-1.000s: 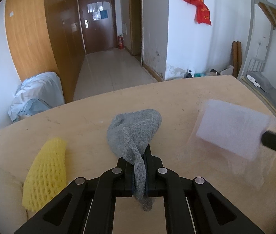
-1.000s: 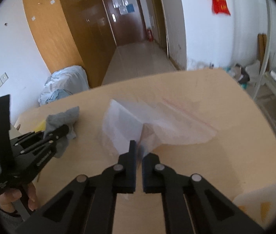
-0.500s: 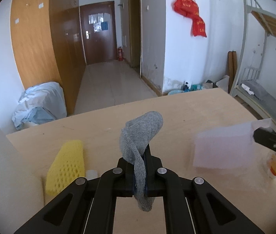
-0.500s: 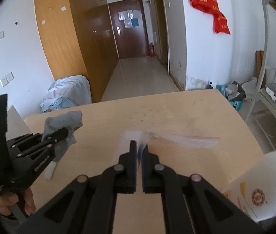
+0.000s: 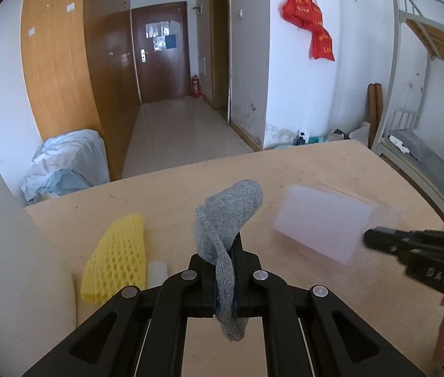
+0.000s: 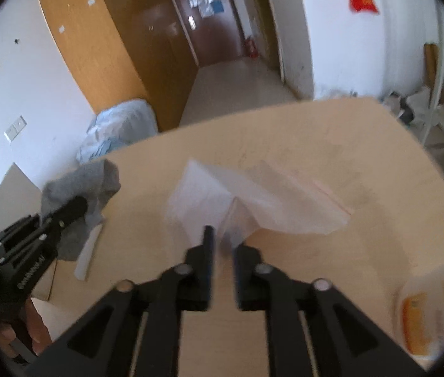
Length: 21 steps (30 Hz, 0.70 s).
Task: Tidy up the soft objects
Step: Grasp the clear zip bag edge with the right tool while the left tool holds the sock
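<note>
My left gripper (image 5: pixel 225 253) is shut on a grey sock (image 5: pixel 228 216) and holds it above the wooden table (image 5: pixel 332 169); it also shows in the right wrist view (image 6: pixel 68 210) with the sock (image 6: pixel 96 179). A clear plastic bag (image 6: pixel 253 201) hangs just in front of my right gripper (image 6: pixel 222 245), whose jaws stand slightly apart; the bag's corner is between them. In the left wrist view the bag (image 5: pixel 322 226) is at the tip of the right gripper (image 5: pixel 376 238). A yellow foam net (image 5: pixel 116 257) lies on the table at left.
A white box edge (image 5: pixel 8 251) stands at the left. A small white cap (image 5: pixel 157 271) sits beside the foam net. A white bottle with an orange label (image 6: pixel 432 311) stands at the table's right. A white strip (image 6: pixel 88 251) lies below the sock.
The right gripper's jaws have parted slightly from shut and it has tilted down with the bag. The left gripper still holds the sock, raised slightly.
</note>
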Motion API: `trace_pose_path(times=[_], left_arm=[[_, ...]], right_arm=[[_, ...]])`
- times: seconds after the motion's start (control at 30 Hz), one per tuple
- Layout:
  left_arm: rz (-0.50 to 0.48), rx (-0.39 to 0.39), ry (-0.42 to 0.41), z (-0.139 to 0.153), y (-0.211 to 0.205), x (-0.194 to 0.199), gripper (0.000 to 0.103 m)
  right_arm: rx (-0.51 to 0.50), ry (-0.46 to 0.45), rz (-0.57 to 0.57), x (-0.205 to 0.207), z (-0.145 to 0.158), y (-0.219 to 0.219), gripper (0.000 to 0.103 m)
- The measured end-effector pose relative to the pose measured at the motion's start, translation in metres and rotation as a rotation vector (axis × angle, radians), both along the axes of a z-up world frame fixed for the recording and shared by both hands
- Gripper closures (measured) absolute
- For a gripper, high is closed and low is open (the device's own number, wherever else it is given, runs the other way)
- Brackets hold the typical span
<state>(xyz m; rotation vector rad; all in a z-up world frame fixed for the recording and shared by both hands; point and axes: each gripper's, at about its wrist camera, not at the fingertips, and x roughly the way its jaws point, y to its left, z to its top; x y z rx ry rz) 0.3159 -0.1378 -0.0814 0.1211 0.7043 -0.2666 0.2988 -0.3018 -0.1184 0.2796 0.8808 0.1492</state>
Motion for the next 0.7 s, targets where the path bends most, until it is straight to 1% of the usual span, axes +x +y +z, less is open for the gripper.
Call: trace_pose_path(times=[0.03, 0.07, 0.1, 0.13, 0.17, 0.2, 0.23, 0.27, 0.3, 0.37, 0.4, 0.47, 0.5, 0.53, 0.57, 0.63, 0.7], left_arm=[[0.0, -0.003, 0.002, -0.001, 0.001, 0.0, 0.097], [-0.001, -0.006, 0.007, -0.003, 0.0, 0.001, 0.097], [0.0, -0.007, 0.009, -0.005, 0.001, 0.003, 0.097], [0.0, -0.005, 0.011, -0.007, 0.001, 0.003, 0.097], [-0.001, -0.004, 0.014, -0.008, 0.001, 0.003, 0.097], [-0.001, -0.004, 0.017, -0.01, 0.001, 0.004, 0.097], [0.002, -0.004, 0.02, -0.01, 0.001, 0.005, 0.097], [0.003, -0.007, 0.025, -0.012, 0.001, 0.005, 0.097], [0.003, -0.009, 0.027, -0.012, 0.001, 0.007, 0.097], [0.006, -0.01, 0.028, -0.013, 0.003, 0.008, 0.097], [0.006, -0.012, 0.032, -0.014, 0.003, 0.008, 0.097], [0.009, -0.009, 0.031, -0.015, 0.003, 0.009, 0.097], [0.011, -0.011, 0.03, -0.015, 0.004, 0.008, 0.097], [0.01, -0.015, 0.031, -0.015, 0.004, 0.009, 0.097], [0.007, -0.017, 0.034, -0.015, 0.004, 0.009, 0.097], [0.009, -0.014, 0.029, -0.016, 0.006, 0.009, 0.097], [0.01, -0.018, 0.033, -0.017, 0.007, 0.01, 0.097]], right_arm=[[0.016, -0.002, 0.004, 0.003, -0.003, -0.001, 0.068], [0.02, -0.007, 0.007, 0.005, -0.006, -0.001, 0.063], [0.019, -0.009, 0.007, 0.006, -0.007, 0.001, 0.055], [0.024, -0.007, 0.006, 0.008, -0.009, 0.0, 0.048], [0.03, -0.008, 0.006, 0.008, -0.01, 0.001, 0.047], [0.015, 0.005, 0.005, 0.007, -0.011, 0.002, 0.047], [-0.015, 0.023, -0.004, 0.007, -0.01, 0.003, 0.047], [-0.039, 0.021, -0.006, 0.001, -0.006, 0.004, 0.047], [-0.078, -0.003, 0.004, -0.008, 0.001, 0.006, 0.047], [-0.194, -0.044, 0.009, -0.025, 0.016, 0.013, 0.047], [-0.223, -0.072, 0.022, -0.031, 0.023, 0.017, 0.047], [-0.279, -0.132, 0.072, -0.036, 0.035, 0.023, 0.039], [-0.309, -0.156, 0.109, -0.031, 0.04, 0.03, 0.026], [-0.339, -0.17, 0.132, -0.025, 0.041, 0.035, 0.015], [-0.373, -0.181, 0.15, -0.018, 0.04, 0.039, 0.013], [-0.424, -0.175, 0.154, -0.002, 0.032, 0.045, 0.013], [-0.407, -0.136, 0.176, 0.017, 0.021, 0.047, 0.013]])
